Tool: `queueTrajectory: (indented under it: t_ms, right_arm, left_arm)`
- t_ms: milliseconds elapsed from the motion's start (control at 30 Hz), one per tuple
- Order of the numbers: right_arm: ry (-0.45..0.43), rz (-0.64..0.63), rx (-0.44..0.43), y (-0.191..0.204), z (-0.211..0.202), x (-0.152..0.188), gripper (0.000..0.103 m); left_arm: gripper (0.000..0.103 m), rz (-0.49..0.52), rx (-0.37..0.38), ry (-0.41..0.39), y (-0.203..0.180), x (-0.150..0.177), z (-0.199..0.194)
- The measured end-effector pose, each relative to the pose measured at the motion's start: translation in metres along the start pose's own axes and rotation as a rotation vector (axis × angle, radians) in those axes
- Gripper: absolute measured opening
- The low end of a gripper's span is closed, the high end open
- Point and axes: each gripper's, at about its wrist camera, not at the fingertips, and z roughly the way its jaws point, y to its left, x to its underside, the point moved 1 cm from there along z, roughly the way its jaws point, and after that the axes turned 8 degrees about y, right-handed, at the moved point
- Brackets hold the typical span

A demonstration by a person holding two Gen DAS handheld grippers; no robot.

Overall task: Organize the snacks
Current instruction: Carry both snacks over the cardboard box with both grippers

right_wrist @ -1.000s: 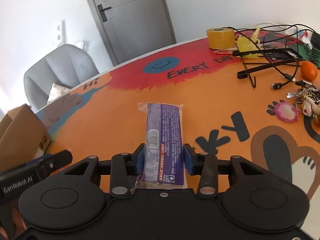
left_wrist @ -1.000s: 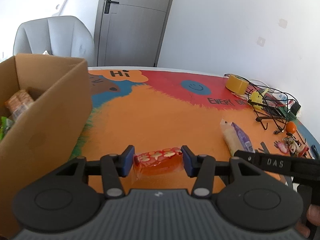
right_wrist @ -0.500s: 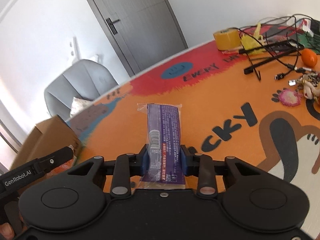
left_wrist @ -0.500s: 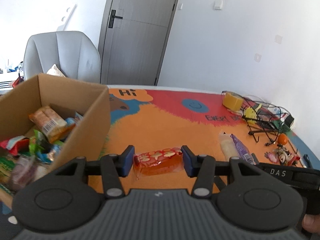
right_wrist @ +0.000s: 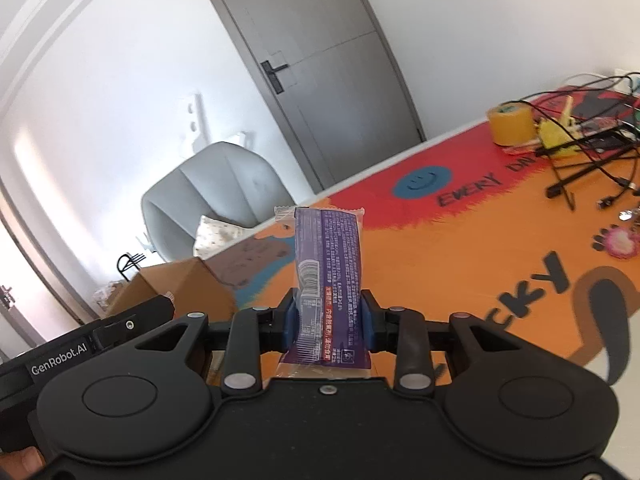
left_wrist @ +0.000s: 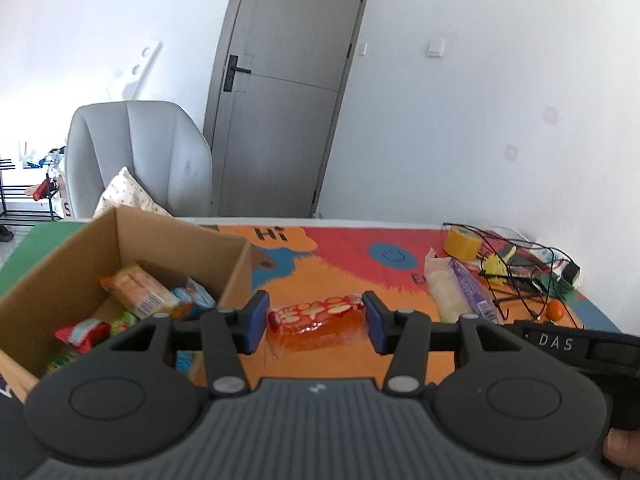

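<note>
My left gripper (left_wrist: 316, 320) is shut on an orange-red snack packet (left_wrist: 316, 318), held crosswise above the colourful table mat, just right of an open cardboard box (left_wrist: 72, 264) with several snacks inside. My right gripper (right_wrist: 326, 322) is shut on a long purple snack bar (right_wrist: 328, 264), lifted off the table and pointing away from me. That purple snack bar (left_wrist: 464, 284) also shows in the left wrist view, raised at the right, with the right gripper's body (left_wrist: 572, 344) below it. The cardboard box (right_wrist: 176, 284) appears at the left in the right wrist view.
A roll of yellow tape (right_wrist: 512, 122), tangled black cables (right_wrist: 584, 152), a small orange fruit (left_wrist: 555, 311) and a pink trinket (right_wrist: 620, 240) crowd the table's right side. A grey armchair (left_wrist: 140, 156) with a cushion stands behind the box, before a grey door (left_wrist: 288, 92).
Both grippers have risen with their snacks. The right jaws closed tighter on the purple bar and lifted it off the table. The left view now looks down into the box.
</note>
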Motion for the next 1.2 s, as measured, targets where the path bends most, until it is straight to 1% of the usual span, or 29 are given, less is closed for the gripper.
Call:
queueTrajectory:
  t_ms: [333,667,933,1200]
  right_arm:
    - [-0.013,-0.054,-0.091,0.044,0.009,-0.007,0.032]
    - [-0.006,-0.091,-0.163,0.083,0.024,-0.011,0.032]
    - [0.010,-0.146,-0.183,0.114,0.035,-0.012,0.032]
    - [0.027,-0.179,-0.198,0.134,0.045,-0.012,0.032]
  left_arm:
    - [0.049,-0.023,-0.040,-0.043,0.032,-0.015,-0.026]
    - [0.049,-0.048,-0.098,-0.058,0.071,-0.022,-0.040]
    - [0.049,-0.089,-0.134,-0.058,0.102,-0.030,-0.042]
    - [0.049,-0.128,-0.152,-0.046,0.127,-0.035,-0.033]
